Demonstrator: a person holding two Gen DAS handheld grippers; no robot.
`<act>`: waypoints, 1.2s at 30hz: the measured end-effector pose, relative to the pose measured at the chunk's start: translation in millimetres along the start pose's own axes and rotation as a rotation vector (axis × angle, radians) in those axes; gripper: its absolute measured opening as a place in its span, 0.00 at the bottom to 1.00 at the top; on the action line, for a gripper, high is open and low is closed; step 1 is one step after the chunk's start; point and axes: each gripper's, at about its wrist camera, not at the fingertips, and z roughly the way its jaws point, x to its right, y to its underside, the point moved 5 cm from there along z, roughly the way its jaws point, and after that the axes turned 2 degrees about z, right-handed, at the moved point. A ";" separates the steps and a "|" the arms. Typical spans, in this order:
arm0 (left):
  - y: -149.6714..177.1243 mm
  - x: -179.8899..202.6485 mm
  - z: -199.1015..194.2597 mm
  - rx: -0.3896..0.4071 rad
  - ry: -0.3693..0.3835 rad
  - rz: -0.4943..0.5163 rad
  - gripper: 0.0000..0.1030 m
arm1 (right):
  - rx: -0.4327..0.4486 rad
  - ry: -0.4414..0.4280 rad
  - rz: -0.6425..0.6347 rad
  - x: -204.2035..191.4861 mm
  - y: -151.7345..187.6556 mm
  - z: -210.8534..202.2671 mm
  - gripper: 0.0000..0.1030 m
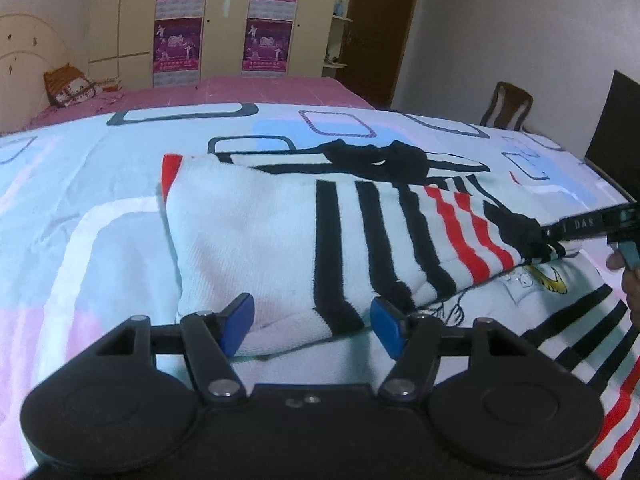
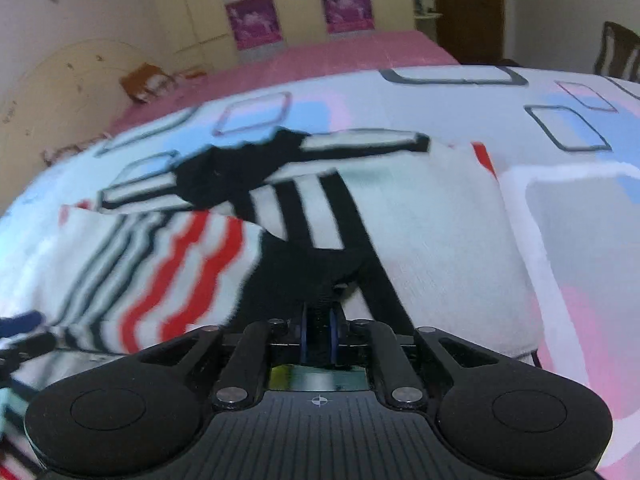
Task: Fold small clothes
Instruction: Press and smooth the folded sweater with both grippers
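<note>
Blue-padded fingers (image 1: 239,322) of the left claw (image 1: 314,326) stand spread apart, released, straddling the near folded edge of the white garment (image 1: 248,232) without gripping it. Beneath lies a bed (image 1: 80,184) with a pale quilt printed in blue, pink and grey rounded squares; a pink sheet (image 1: 256,90) shows farther back. Cream wardrobe doors carry magenta posters (image 1: 178,46), a brown door (image 1: 380,32) stands to the right, and a wooden chair (image 1: 508,106) sits beyond the bed. Folded over itself, the garment shows black and red stripes and a black collar. At its right end, the right claw (image 2: 319,322) is clenched on black fabric of the garment.
</note>
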 end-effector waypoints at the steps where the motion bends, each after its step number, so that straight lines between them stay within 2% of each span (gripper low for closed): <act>1: -3.5 0.6 -5.9 0.021 0.003 -0.006 0.62 | 0.037 0.057 -0.012 -0.1 -1.9 -7.2 0.28; 2: -6.4 0.6 -10.2 0.041 0.013 -0.020 0.63 | 0.094 0.101 -0.031 -1.0 -5.7 -18.5 0.37; 4: -11.5 1.8 -11.7 0.060 0.029 -0.047 0.65 | 0.147 0.043 -0.033 -6.9 -10.0 -34.9 0.36; 6: -10.0 2.8 -0.2 0.033 0.015 -0.056 0.65 | 0.101 -0.028 -0.068 -22.9 -5.2 -30.2 0.36; 7: -6.2 1.4 9.9 -0.012 -0.012 -0.066 0.64 | 0.067 -0.039 -0.107 -30.5 0.3 -22.4 0.36; 8: -2.4 0.7 17.7 -0.042 -0.021 -0.066 0.65 | 0.017 -0.017 -0.146 -34.3 8.2 -10.9 0.36; 9: -1.9 3.2 18.9 -0.033 -0.028 -0.046 0.64 | -0.032 0.018 -0.159 -31.9 15.9 1.2 0.36; 10: -1.9 6.1 19.5 -0.037 -0.041 -0.028 0.64 | -0.015 0.010 -0.142 -29.0 16.2 1.9 0.36; 12: -3.2 8.7 18.8 -0.041 -0.053 -0.013 0.64 | -0.047 0.016 -0.144 -32.4 11.4 2.2 0.36; 14: -5.0 9.6 14.7 -0.040 -0.062 -0.015 0.65 | -0.038 0.019 -0.161 -35.1 7.7 0.8 0.36; 16: -7.0 11.4 4.2 -0.017 -0.099 -0.004 0.82 | -0.001 0.009 -0.129 -27.6 3.2 -11.7 0.36; 17: -6.8 12.4 -2.5 0.003 -0.140 0.008 0.99 | 0.014 -0.002 -0.105 -23.2 1.7 -17.9 0.36; 18: -6.0 13.8 -8.4 0.016 -0.192 0.022 0.99 | 0.019 -0.009 -0.091 -20.8 1.7 -22.8 0.36; 19: -5.0 16.5 -11.0 0.009 -0.212 0.036 0.99 | 0.020 -0.014 -0.081 -17.5 1.6 -28.4 0.36; 25: 6.4 24.7 -30.3 -0.018 -0.252 0.038 0.97 | 0.026 -0.030 -0.063 0.3 11.1 -62.4 0.37; 27: 10.2 33.4 -38.5 -0.016 -0.259 0.040 0.97 | 0.035 -0.032 -0.055 7.4 16.9 -75.5 0.51; 28: 12.4 38.1 -42.9 -0.013 -0.262 0.043 0.97 | 0.052 -0.031 -0.056 10.5 20.4 -84.2 0.70; 29: 14.5 43.3 -46.8 -0.012 -0.266 0.050 0.97 | 0.075 -0.034 -0.062 13.4 24.0 -93.8 0.75; 36: 42.2 74.4 -76.5 -0.024 -0.282 0.062 0.94 | 0.080 -0.108 -0.033 38.7 59.5 -146.1 0.75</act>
